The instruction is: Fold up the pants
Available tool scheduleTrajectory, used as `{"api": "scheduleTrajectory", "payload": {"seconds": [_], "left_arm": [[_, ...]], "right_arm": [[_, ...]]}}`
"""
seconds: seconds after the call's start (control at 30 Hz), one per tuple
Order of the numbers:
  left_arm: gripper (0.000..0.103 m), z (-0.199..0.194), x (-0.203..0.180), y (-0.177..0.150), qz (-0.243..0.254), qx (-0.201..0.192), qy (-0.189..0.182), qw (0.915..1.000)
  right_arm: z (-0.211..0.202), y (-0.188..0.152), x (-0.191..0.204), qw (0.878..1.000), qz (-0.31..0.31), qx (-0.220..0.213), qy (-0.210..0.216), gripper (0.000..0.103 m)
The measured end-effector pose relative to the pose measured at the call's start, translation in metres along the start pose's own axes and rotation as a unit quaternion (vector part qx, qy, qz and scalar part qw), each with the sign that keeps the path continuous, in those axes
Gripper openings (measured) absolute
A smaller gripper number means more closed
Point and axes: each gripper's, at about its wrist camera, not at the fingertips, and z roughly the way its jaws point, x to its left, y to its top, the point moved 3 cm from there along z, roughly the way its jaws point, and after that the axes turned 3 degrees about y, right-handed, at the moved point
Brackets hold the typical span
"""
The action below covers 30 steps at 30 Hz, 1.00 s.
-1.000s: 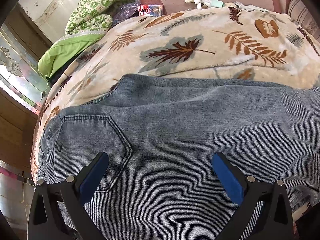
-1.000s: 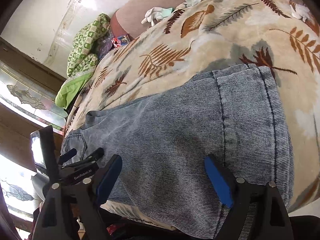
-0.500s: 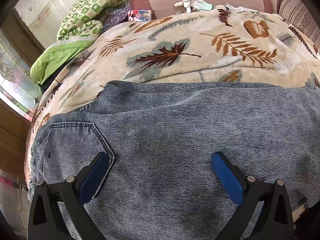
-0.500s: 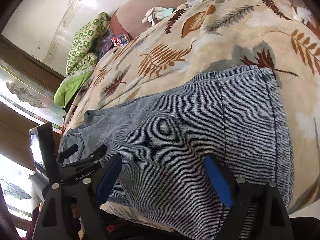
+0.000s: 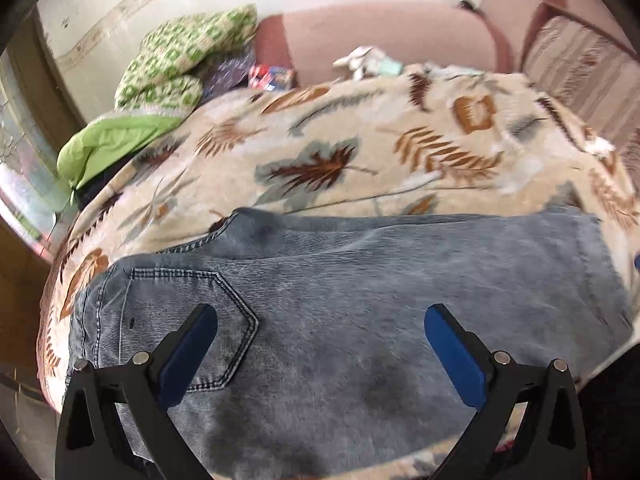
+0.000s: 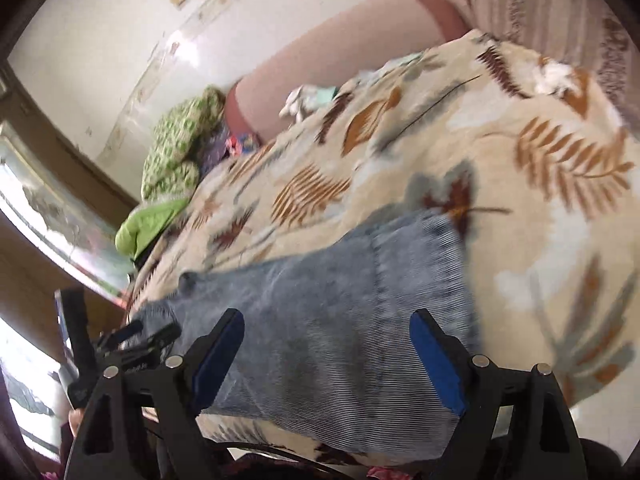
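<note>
Folded jeans (image 5: 360, 320) lie on a leaf-print blanket (image 5: 360, 152); green pillow (image 5: 180, 64) beyond. Both tools, left (image 5: 320, 344) and right (image 6: 326, 352), gape empty. Only the right view shows the left tool (image 6: 120, 352).

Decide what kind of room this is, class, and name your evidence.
Probably a bedroom at home: a bed under a leaf-print blanket, a pink padded headboard, and jeans laid out on top.
</note>
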Motion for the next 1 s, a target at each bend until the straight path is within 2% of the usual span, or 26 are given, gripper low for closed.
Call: {"api": "scheduleTrajectory", "payload": {"seconds": [0.07,0.17,0.23,0.33,0.43,0.57,0.73,0.83,0.93,1.0], "left_arm": [[0.103,-0.011,-0.005,-0.006,0.016,-0.012,-0.010,0.9997],[0.103,-0.022,-0.014,-0.020,0.044,-0.025,-0.023,0.9984],[0.103,-0.026,-0.017,-0.028,0.058,-0.033,-0.024,0.9975],[0.103,-0.025,-0.018,-0.034,0.069,-0.040,-0.017,0.9967],[0.103,-0.018,-0.014,-0.035,0.062,-0.029,-0.023,0.9974],[0.103,-0.014,-0.009,-0.036,0.055,-0.025,-0.023,0.9979],[0.103,-0.005,-0.010,-0.041,0.051,-0.005,-0.029,0.9983],[0.103,-0.003,-0.008,-0.041,0.053,-0.004,-0.020,0.9984],[0.103,0.002,-0.003,-0.040,0.040,0.006,-0.014,0.9991],[0.103,0.004,0.000,-0.038,0.031,0.011,-0.014,0.9994]], "right_arm": [[-0.021,0.008,-0.015,0.999,0.029,-0.011,-0.004,0.087],[-0.033,0.010,-0.031,0.996,0.088,-0.006,0.023,0.087],[-0.030,0.002,-0.034,0.993,0.111,0.011,0.039,0.087],[-0.020,-0.015,-0.031,0.991,0.120,0.036,0.038,0.087],[-0.013,-0.025,-0.033,0.989,0.136,0.042,0.031,0.087],[-0.015,-0.030,-0.054,0.985,0.168,0.028,-0.010,0.087],[0.003,-0.024,-0.080,0.982,0.187,0.029,-0.018,0.086],[0.016,-0.022,-0.093,0.978,0.207,0.036,-0.003,0.085],[0.021,-0.018,-0.088,0.979,0.195,0.050,0.030,0.076],[0.026,-0.017,-0.084,0.980,0.187,0.061,0.029,0.072]]}}
